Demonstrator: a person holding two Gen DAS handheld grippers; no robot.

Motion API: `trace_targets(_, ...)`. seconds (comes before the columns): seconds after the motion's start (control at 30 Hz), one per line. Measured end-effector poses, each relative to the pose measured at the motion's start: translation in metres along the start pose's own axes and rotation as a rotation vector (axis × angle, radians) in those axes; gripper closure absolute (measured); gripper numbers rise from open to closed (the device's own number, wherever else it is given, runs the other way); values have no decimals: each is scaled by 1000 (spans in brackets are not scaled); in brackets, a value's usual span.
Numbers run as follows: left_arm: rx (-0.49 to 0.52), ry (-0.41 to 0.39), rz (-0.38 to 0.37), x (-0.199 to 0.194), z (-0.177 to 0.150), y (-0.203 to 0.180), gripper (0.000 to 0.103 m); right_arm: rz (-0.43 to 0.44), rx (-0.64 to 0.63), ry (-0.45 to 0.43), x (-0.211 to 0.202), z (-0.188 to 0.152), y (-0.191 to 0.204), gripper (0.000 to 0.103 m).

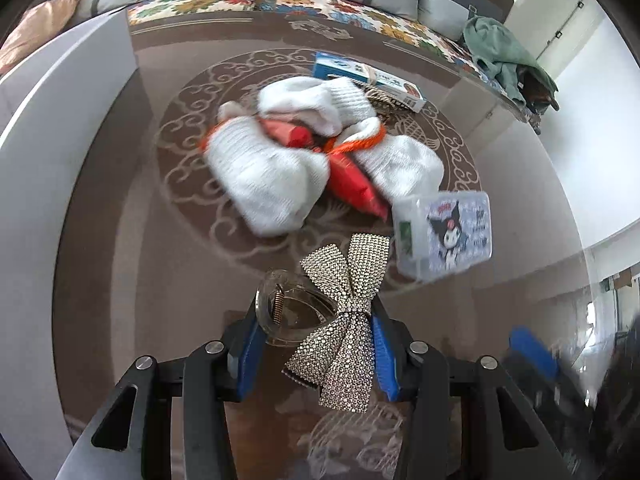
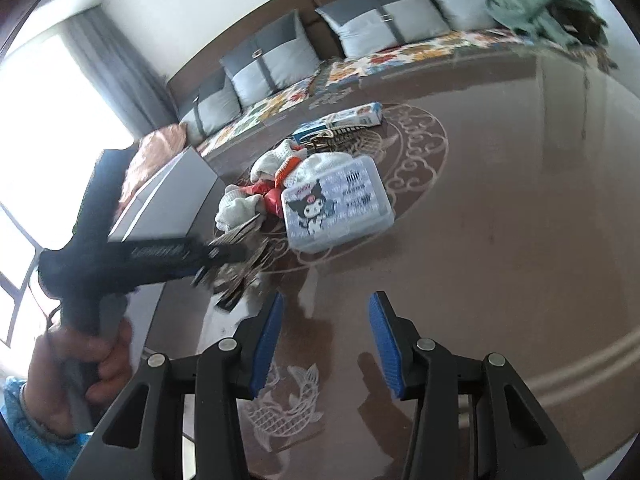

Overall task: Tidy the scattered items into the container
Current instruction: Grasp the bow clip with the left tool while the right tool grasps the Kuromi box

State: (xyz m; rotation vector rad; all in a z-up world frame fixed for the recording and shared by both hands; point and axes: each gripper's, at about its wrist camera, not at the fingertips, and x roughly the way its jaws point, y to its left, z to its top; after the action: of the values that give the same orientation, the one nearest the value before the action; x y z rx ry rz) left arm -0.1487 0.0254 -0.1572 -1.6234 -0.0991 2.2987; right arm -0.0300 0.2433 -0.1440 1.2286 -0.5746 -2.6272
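A rhinestone bow hair clip [image 1: 344,320] on a clear claw lies between the blue pads of my left gripper [image 1: 316,350]. Both pads press on it, so the gripper is shut on the clip. In the right wrist view the same clip [image 2: 240,256] is a blur at the tip of the black left gripper [image 2: 208,258], which a hand [image 2: 96,360] holds. A clear plastic box [image 1: 444,232] [image 2: 336,204] with a cartoon sticker and its lid closed stands just beyond. My right gripper [image 2: 326,340] hovers open over the brown table [image 2: 480,280] with nothing between its fingers.
A heap of white socks with orange trim [image 1: 276,176] and red packets [image 1: 352,184] lies mid-table, with a blue and white carton [image 1: 368,76] behind it. A grey block [image 2: 172,196] borders the table's left. A sofa with cushions [image 2: 272,56] and a green cloth [image 1: 504,52] lie beyond.
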Motion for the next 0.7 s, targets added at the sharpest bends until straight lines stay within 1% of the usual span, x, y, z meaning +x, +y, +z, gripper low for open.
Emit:
trace_targets(0.07, -25, 1, -10, -4, -8, 9, 56, 3, -65, 42, 10, 16, 2, 57)
trace_targets(0.13, -39, 5, -9, -5, -14, 17, 56, 14, -198, 55, 17, 33, 10, 57)
trace_targets(0.2, -45, 4, -4, -8, -20, 24, 56, 30, -441, 87, 27, 49, 25, 57)
trace_targets(0.27, -58, 3, -10, -12, -25, 30, 56, 67, -752, 163, 38, 58, 41, 57)
trace_targets(0.33, -73, -1, -18, -15, -30, 37, 56, 75, -1034, 218, 45, 57, 50, 57)
trace_targets(0.37, -82, -2, -23, -16, -32, 39, 56, 73, -1147, 251, 49, 56, 53, 57)
trace_targets(0.47, -104, -6, -33, -18, -34, 45, 56, 57, -1338, 354, 64, 58, 55, 57)
trace_targets(0.57, -115, -4, -34, -19, -35, 50, 56, 22, -1503, 385, 73, 55, 53, 57)
trace_targets(0.67, -117, -2, -34, -22, -36, 54, 56, 32, -1590, 400, 79, 54, 53, 57)
trace_targets(0.7, -118, -1, -34, -22, -37, 54, 56, 48, -1611, 412, 81, 53, 54, 57)
